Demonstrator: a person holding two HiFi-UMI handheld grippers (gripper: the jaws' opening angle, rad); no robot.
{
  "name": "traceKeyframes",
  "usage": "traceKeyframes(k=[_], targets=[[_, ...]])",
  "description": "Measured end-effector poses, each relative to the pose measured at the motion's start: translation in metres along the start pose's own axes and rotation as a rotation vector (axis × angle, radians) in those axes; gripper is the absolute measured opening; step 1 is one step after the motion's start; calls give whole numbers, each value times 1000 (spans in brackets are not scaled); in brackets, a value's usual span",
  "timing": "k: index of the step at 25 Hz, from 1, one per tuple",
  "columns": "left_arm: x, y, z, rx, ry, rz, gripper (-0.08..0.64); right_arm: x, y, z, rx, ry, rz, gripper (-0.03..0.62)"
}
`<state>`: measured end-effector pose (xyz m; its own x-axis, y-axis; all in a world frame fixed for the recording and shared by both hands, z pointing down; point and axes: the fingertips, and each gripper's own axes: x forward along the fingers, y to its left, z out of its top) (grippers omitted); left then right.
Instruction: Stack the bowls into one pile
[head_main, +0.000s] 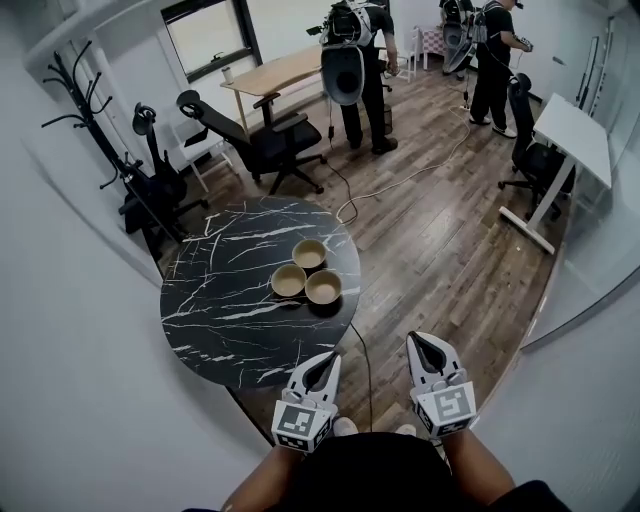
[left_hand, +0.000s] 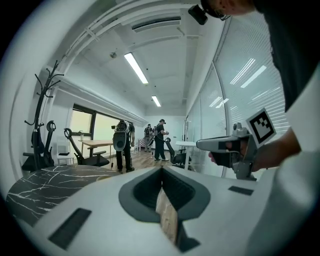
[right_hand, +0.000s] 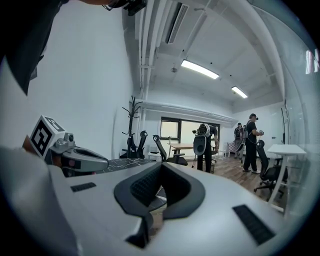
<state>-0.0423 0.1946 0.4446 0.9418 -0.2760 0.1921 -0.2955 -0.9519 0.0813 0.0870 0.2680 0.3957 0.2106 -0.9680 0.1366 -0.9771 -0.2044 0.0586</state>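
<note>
Three tan bowls stand apart in a cluster on the round black marble table (head_main: 215, 310): one at the back (head_main: 309, 254), one at the front left (head_main: 289, 281) and one at the front right (head_main: 324, 287). My left gripper (head_main: 332, 357) hangs over the table's near edge, short of the bowls, with its jaws together and nothing in them. Off the table's right side, over the wood floor, my right gripper (head_main: 421, 339) is shut and empty. In the left gripper view its own jaws meet at the tip of the left gripper (left_hand: 161, 171), and the right gripper (left_hand: 201, 145) shows beside it.
A black office chair (head_main: 255, 135) and a wooden desk (head_main: 275, 75) stand beyond the table. A coat rack (head_main: 95, 110) is at the far left. Two people (head_main: 355, 60) stand at the back. A cable (head_main: 400, 175) runs across the floor. A white desk (head_main: 575, 135) is at the right.
</note>
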Motion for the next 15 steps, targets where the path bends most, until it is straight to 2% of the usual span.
traceKeyframes(k=[4, 9, 15], targets=[[-6, 9, -7, 12, 5, -22, 12, 9, 14, -7, -10, -19, 14, 6], [-9, 24, -10, -19, 8, 7, 14, 19, 19, -7, -17, -12, 25, 8], [7, 40, -13, -25, 31, 34, 14, 43, 5, -11, -3, 2, 39, 8]])
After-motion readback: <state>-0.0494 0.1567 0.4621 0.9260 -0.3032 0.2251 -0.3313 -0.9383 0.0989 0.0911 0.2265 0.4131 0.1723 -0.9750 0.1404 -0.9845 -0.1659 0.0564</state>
